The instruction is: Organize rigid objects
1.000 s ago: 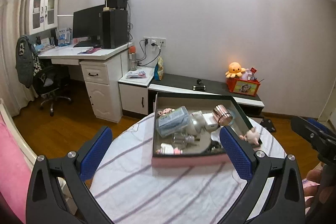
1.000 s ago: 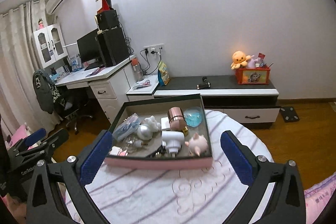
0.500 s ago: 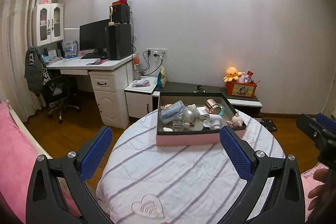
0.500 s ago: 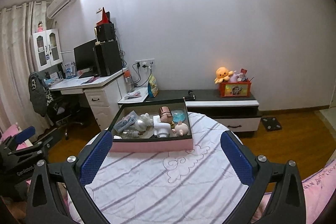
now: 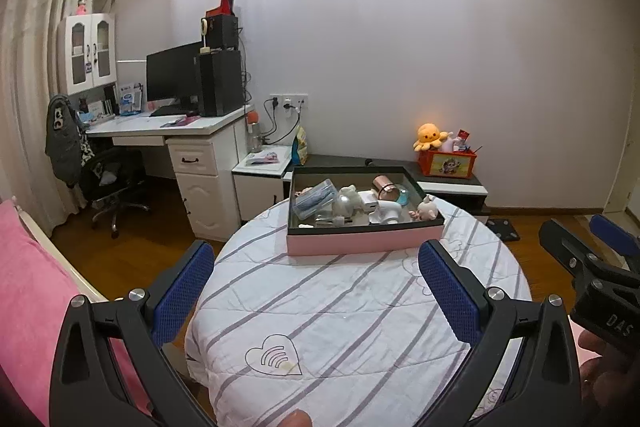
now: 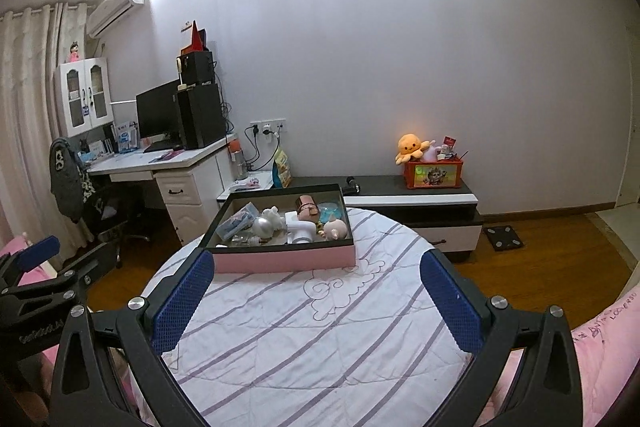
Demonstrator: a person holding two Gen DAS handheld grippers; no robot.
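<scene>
**Both grippers pulled back from the box**

Your left gripper point(image 5: 316, 291) and right gripper point(image 6: 316, 299) are spread wide, holding nothing. The pink box point(image 5: 364, 241) of small objects sits at the round table's point(image 5: 340, 327) far side. A second ago it was much closer, so sorting looks finished or paused.

The left gripper point(image 5: 320, 291) is held level well short of the pink box point(image 5: 364, 241), its blue-padded fingers point(image 5: 182, 291) spread wide with nothing between them. The right gripper point(image 6: 318, 301) sits likewise back from that box, fingers equally wide and empty. A hand point(image 5: 600, 367), probably the right one, grips the right gripper's handle, only partly in view.
</scene>
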